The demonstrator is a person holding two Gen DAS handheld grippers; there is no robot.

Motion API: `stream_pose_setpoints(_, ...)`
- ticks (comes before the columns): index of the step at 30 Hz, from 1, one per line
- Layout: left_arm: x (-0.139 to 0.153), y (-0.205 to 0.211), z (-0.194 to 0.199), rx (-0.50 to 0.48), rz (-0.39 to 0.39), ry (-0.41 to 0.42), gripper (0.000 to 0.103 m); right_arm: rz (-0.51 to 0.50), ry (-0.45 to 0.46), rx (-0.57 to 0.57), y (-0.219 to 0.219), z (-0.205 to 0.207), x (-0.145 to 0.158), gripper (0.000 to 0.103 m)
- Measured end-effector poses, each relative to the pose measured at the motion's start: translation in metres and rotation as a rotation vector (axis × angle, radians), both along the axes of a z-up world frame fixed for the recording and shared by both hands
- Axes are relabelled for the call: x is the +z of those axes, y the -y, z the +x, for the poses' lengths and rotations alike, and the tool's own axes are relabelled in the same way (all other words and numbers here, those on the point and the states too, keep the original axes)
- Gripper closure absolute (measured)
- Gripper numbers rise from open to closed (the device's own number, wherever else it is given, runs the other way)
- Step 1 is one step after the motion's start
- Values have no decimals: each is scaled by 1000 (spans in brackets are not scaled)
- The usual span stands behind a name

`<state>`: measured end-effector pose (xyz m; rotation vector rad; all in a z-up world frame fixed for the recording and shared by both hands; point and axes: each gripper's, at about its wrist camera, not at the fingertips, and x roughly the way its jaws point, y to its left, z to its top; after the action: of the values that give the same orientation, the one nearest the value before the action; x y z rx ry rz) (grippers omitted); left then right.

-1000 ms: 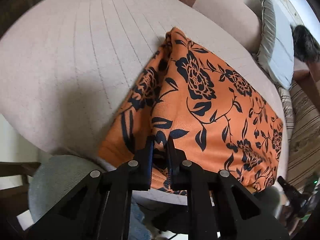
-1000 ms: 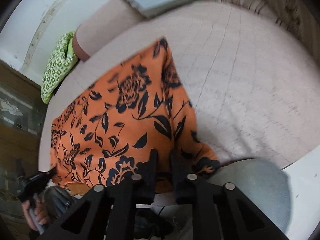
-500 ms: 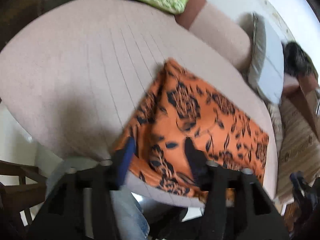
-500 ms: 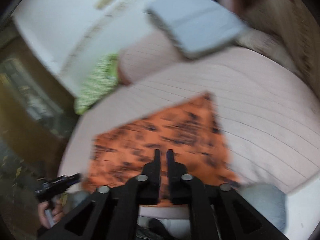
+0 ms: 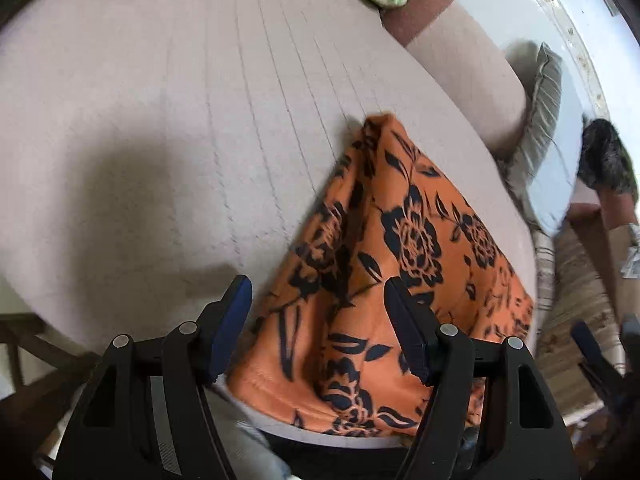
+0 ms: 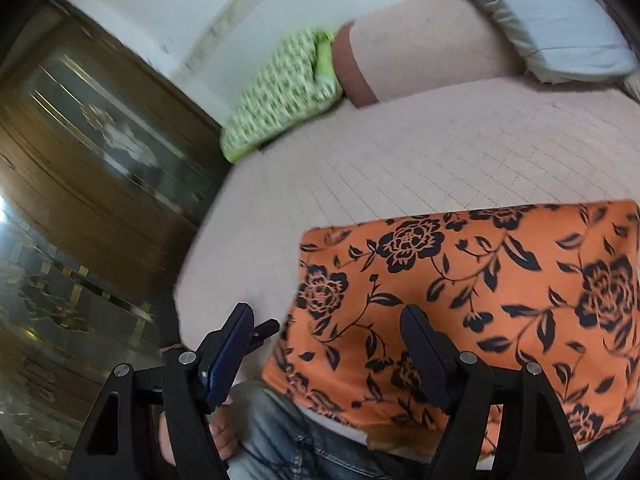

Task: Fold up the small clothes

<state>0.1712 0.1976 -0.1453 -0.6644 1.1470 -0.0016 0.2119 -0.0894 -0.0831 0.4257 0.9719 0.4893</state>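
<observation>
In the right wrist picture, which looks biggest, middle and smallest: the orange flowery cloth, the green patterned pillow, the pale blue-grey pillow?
1. Orange cloth with black flowers, though it lies nearest the camera.
2 and 3. Green patterned pillow and pale blue-grey pillow look alike; the latter is cut off.

We hold our left gripper (image 5: 318, 300) with its two fingers spread wide apart, holding nothing. Our right gripper (image 6: 326, 330) is spread wide too, with nothing between its fingers. Both point forward and tip a little downward.
</observation>
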Motion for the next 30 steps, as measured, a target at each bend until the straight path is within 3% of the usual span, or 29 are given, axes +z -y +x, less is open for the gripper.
stream_pose_setpoints(5,-11,1,5,-67,-49,-41,34,-62,-87,106,-47,39,-9,34)
stream_pose_setpoints(12,-12,10,15,-179,-45,-25,35,-109,-162,103,-85,62,-32,38)
stream_pose_setpoints(13,-12,9,14,-188,-48,-23,42,-100,-181,105,-87,65,-34,41)
stream_pose_setpoints(14,-13,8,14,-191,-58,-26,49,-98,-195,106,-90,67,-37,42)
stream_pose_setpoints(19,-27,-14,8,-96,-207,-44,50,-154,-229,121,-107,78,-43,42)
stream_pose_setpoints(21,-25,-13,7,-110,-195,-39,51,-168,-253,132,-117,84,-49,42)
stream_pose_setpoints(22,-23,-11,6,-120,-169,-39,62,-178,-267,138,-121,87,-52,42)
stream_pose_setpoints(23,-21,-6,5,-140,-142,-39,88,-194,-282,143,-127,90,-56,42)
stream_pose_setpoints(26,-17,-1,-1,-159,-162,7,89,-260,-342,209,-151,98,-75,49)
stream_pose_setpoints(30,-6,-8,-10,-149,-211,90,90,-334,-372,260,-176,105,-87,49)
